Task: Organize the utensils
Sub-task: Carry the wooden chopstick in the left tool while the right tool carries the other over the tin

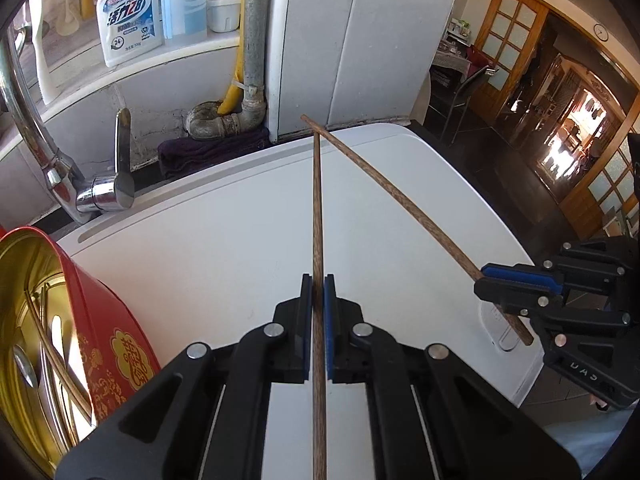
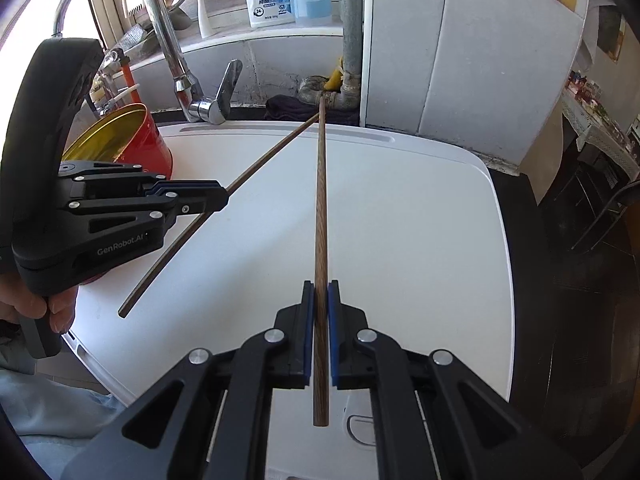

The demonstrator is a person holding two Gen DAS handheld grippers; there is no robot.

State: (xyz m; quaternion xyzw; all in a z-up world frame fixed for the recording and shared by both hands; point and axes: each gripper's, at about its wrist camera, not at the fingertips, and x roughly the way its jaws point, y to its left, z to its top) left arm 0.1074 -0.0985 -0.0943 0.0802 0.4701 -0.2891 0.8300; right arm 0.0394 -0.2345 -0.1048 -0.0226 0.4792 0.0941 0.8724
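Clamping a brown wooden chopstick [image 1: 318,216], the left gripper [image 1: 319,280] has both blue-padded fingers [image 1: 306,320] pressed against the stick, which runs straight out ahead between them over the white lid [image 1: 208,248]. Right gripper [image 2: 321,286] likewise pinched shut on a second chopstick [image 2: 321,216]; that stick's butt end shows behind the fingertips, its tip reaching far forward.

Seen from the left wrist, the right gripper [image 1: 486,274] sits off to the right of the fingers, its chopstick [image 1: 384,184] slanting up-left. Seen from the right wrist, the left gripper [image 2: 222,198] is left of the fingers, its chopstick [image 2: 248,172] slanting up-right.

- Far tips of the two sticks meet or cross ahead of the fingers, above the lid's back edge. Touching or merely overlapping in view — cannot tell.
- Both sticks appear held above the surface, not resting on it.
- Red tin [image 1: 108,320] with gold interior, left of the left fingers, on the lid's left edge; thin utensils lie inside, possibly more chopsticks and a spoon.
- Beyond it, left of the fingers: chrome faucet [image 1: 60,168].
- Farther ahead: dark folded cloth [image 1: 208,152], grey pipe elbow [image 1: 232,116].
- Farthest, on the sill: white detergent bottle [image 1: 130,24].
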